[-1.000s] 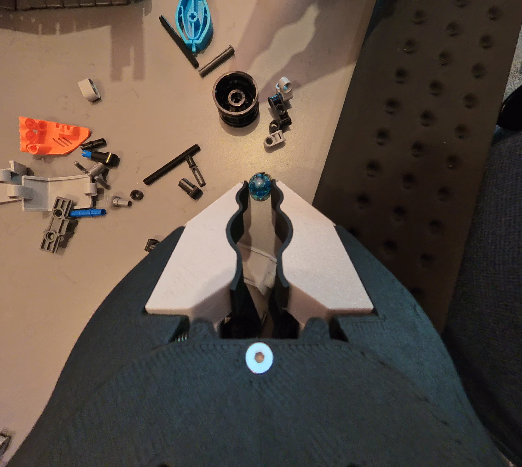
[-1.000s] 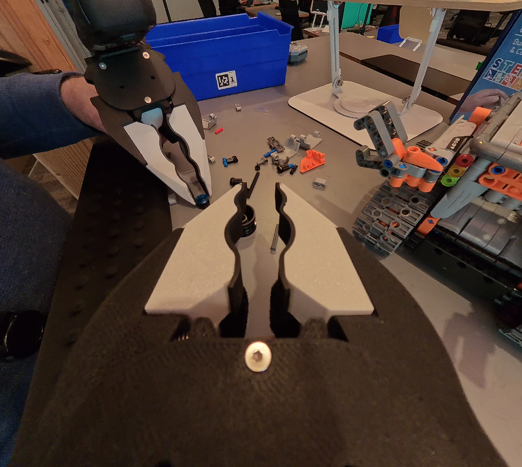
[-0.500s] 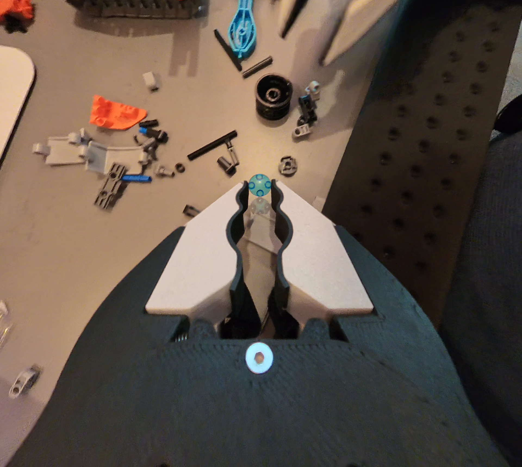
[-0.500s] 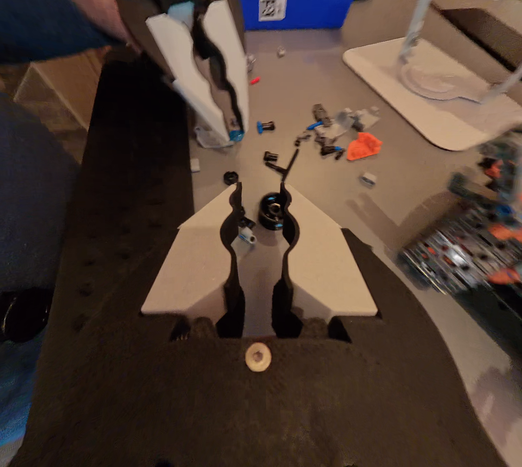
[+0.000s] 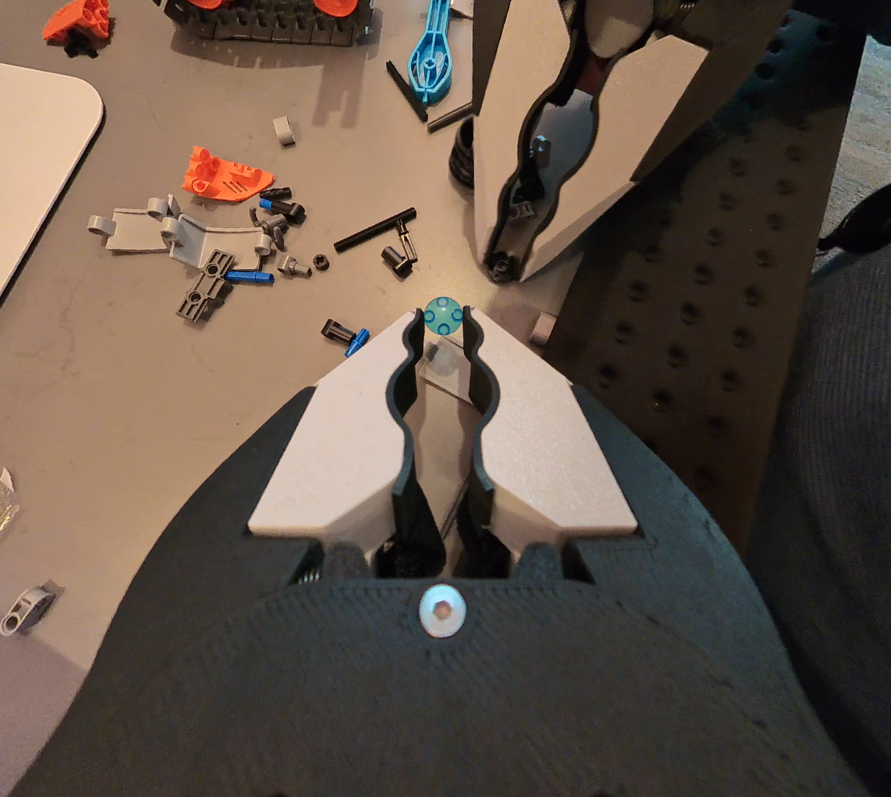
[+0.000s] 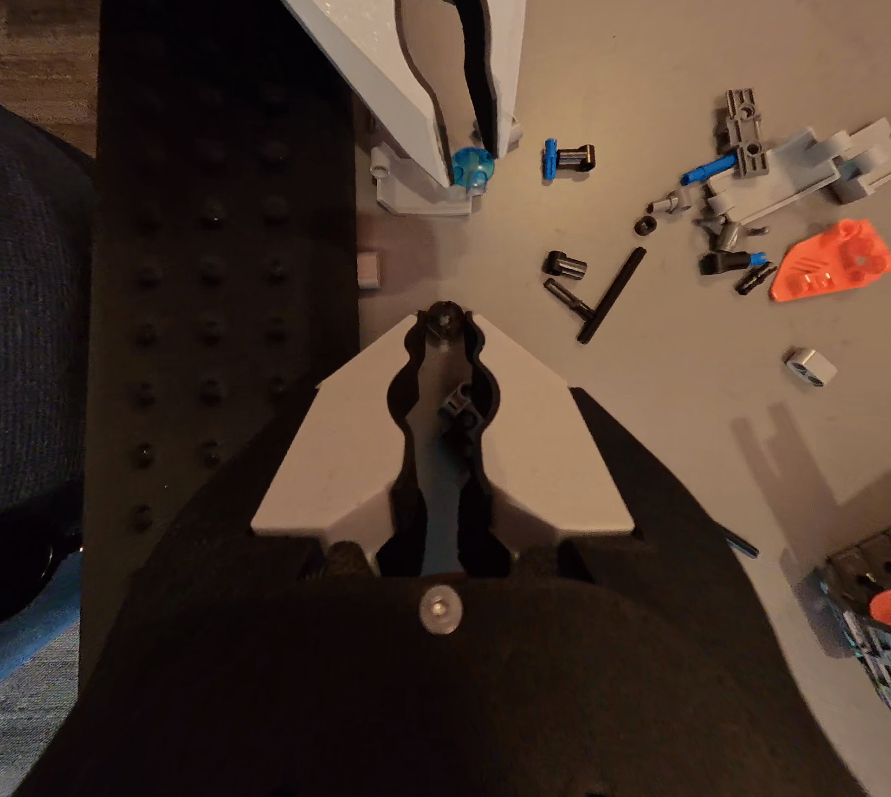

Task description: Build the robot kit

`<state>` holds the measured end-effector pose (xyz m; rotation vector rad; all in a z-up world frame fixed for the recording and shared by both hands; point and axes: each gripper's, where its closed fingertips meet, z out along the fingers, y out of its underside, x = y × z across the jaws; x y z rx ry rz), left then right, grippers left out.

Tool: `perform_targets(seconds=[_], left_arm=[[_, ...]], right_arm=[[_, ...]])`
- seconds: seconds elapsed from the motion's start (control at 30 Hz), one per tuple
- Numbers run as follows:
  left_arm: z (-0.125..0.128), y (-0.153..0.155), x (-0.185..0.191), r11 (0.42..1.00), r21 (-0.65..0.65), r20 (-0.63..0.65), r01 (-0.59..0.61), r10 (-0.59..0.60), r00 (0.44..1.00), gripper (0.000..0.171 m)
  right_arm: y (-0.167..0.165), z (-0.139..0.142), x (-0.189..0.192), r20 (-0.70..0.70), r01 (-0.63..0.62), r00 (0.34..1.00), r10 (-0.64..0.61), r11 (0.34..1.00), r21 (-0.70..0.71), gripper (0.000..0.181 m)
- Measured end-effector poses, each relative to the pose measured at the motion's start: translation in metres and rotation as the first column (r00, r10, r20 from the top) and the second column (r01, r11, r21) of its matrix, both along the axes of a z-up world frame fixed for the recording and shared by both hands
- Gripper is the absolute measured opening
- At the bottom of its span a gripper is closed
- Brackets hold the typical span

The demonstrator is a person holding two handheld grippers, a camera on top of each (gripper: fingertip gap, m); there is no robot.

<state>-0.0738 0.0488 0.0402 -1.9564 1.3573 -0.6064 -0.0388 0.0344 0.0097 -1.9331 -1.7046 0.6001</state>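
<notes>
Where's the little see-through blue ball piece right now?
The blue ball piece is pinched at the very tips of the left gripper, above the grey table near its black studded mat, close to the right gripper.

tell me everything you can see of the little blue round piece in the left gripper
The translucent blue round piece is a small dome-like stud of clear plastic, with four small circles around its face. It sits pinched at the very tips of the left gripper, between its two white fingers, held above the grey table. A clear flat part lies beneath it.
</notes>
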Motion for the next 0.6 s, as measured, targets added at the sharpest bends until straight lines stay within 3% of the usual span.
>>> perform_targets(seconds=[0.3, 0.47, 0.6], left_arm=[[0.007, 0.006, -0.002, 1.000, 0.002, 0.057, -0.017, 0.016, 0.998, 0.013], [0.025, 0.014, 0.003, 0.999, 0.030, 0.138, -0.037, 0.033, 0.990, 0.013], [0.040, 0.018, 0.011, 0.998, 0.050, 0.207, -0.046, 0.034, 0.978, 0.013]], right_arm=[[0.009, 0.008, 0.000, -0.062, 0.039, 0.997, -0.036, 0.998, 0.046, 0.013], [0.018, 0.044, -0.001, -0.282, 0.102, 0.955, -0.095, 0.995, 0.009, 0.013], [0.031, 0.083, 0.005, -0.502, 0.169, 0.847, -0.175, 0.984, -0.058, 0.013]])
